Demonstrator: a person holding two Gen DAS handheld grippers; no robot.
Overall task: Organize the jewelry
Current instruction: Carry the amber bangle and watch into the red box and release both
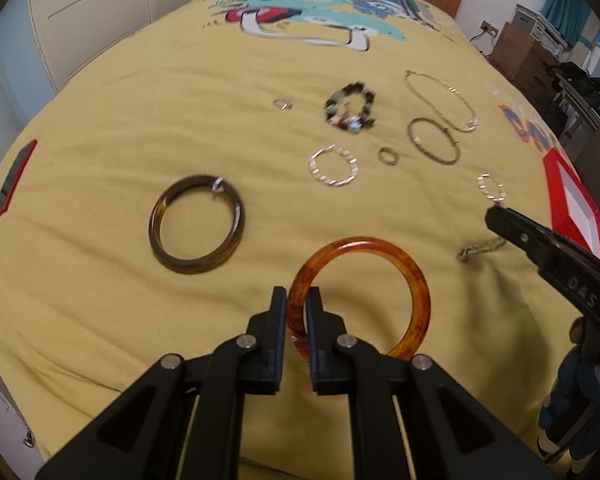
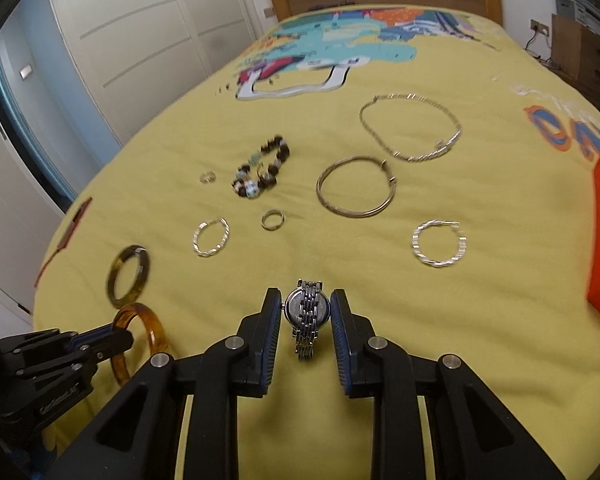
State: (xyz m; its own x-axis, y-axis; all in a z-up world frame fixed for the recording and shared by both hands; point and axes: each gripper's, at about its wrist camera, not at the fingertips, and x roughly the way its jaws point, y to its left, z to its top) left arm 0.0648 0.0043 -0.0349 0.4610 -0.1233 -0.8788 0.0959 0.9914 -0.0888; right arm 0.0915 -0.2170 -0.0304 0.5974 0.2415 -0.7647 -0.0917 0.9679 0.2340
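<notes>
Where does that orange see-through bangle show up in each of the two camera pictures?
Left wrist view: the amber bangle sits low in the centre, pinched by the left gripper.
Right wrist view: the same bangle is at the lower left edge.
Shared landmark: the dark brown bangle lies on the bedspread just beyond it.

White raised letters "DAS" stand on the black arm of the right gripper (image 1: 496, 216) in the left wrist view; the lettering on the left gripper (image 2: 126, 338) is too blurred to read
</notes>
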